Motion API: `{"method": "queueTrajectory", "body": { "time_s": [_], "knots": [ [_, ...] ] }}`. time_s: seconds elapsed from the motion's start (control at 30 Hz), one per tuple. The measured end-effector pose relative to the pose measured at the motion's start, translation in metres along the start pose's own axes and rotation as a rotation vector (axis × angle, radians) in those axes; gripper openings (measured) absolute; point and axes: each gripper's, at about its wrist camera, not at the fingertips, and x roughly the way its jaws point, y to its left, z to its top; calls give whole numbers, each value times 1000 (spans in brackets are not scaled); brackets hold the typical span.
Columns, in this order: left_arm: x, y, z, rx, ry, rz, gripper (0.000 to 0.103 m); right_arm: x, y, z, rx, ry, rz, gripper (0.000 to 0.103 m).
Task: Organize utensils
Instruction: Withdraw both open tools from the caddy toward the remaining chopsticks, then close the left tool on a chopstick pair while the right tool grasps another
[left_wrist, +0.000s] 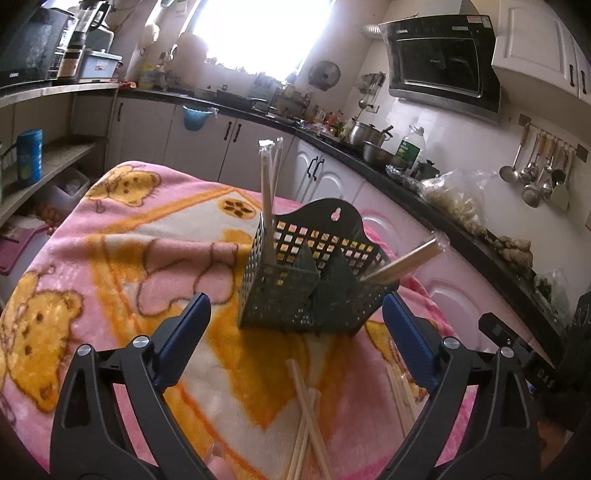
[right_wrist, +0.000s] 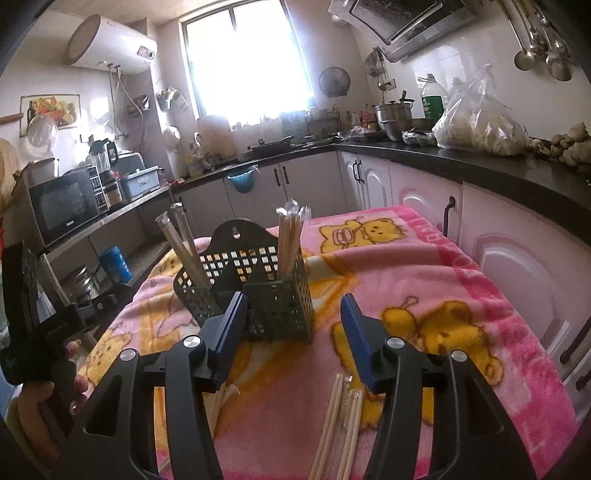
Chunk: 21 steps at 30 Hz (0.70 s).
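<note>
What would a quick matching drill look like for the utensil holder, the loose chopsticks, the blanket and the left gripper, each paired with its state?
Things:
1. utensil holder
2. loose chopsticks
3. blanket
4. left gripper

States:
A. open, holding nothing
B. lying flat on the blanket
C. spread over the table
D. standing upright with wrapped chopsticks inside

Pairs: 1-D, 2-B, 3-C, 4-A

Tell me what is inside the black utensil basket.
The basket holds wrapped chopsticks in its two end compartments: one bundle upright, another leaning outward. The middle compartment looks empty. The lower ends are hidden by the perforated walls.
</note>
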Motion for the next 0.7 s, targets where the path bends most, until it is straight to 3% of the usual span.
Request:
{"method": "queueTrajectory", "body": {
  "time_s": [0.7],
  "knots": [
    [2, -5, -32, 21, 98, -19, 85, -12, 4, -48, -54, 121, -7, 51]
  ]
}}
